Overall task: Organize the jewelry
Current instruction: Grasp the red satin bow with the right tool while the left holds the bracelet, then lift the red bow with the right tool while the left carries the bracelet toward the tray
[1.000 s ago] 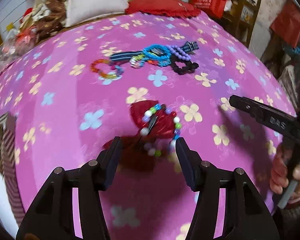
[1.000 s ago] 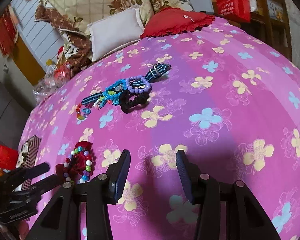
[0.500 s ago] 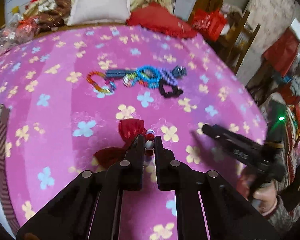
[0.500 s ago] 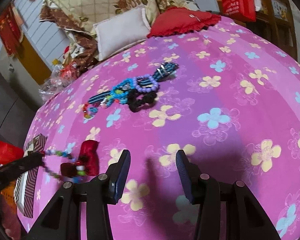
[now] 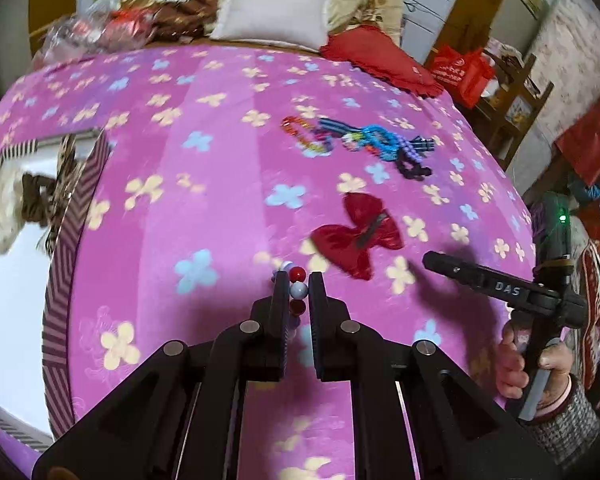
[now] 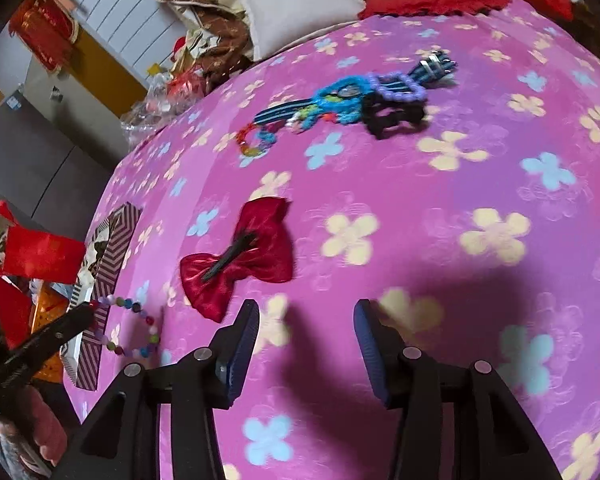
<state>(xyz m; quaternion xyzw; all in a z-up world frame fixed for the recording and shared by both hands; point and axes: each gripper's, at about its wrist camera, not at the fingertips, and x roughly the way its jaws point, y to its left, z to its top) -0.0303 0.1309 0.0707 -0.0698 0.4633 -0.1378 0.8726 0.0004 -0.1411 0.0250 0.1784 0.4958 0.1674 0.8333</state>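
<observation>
Nearest the left camera, the left tongs (image 5: 299, 286) were pinched tight on a beaded bracelet (image 6: 134, 330), red and pale beads showing between the tips; from the right camera its many-coloured loop dangled from those tips above the pink flowered blanket (image 5: 220, 208), beside the striped box (image 5: 66, 264) at the bed's edge (something brown and white lay inside it). The right tongs (image 6: 306, 334) stood about half open with nothing between the pads, over a dark shadow on the blanket, gripped by a hand (image 5: 528, 364) in a knitted cuff. Just beyond both pairs of tongs lay a shiny red bow (image 6: 240, 258) with a dark clip across its middle, flat on the blanket and apart from the bracelet. Farther off sat a tangled cluster of jewelry (image 6: 348, 100): a rainbow bead ring, a striped strap, a turquoise piece, purple beads and a black piece, all touching or overlapping. At the far edge rested a white pillow (image 5: 272, 18) and a red cushion (image 5: 380, 58).
</observation>
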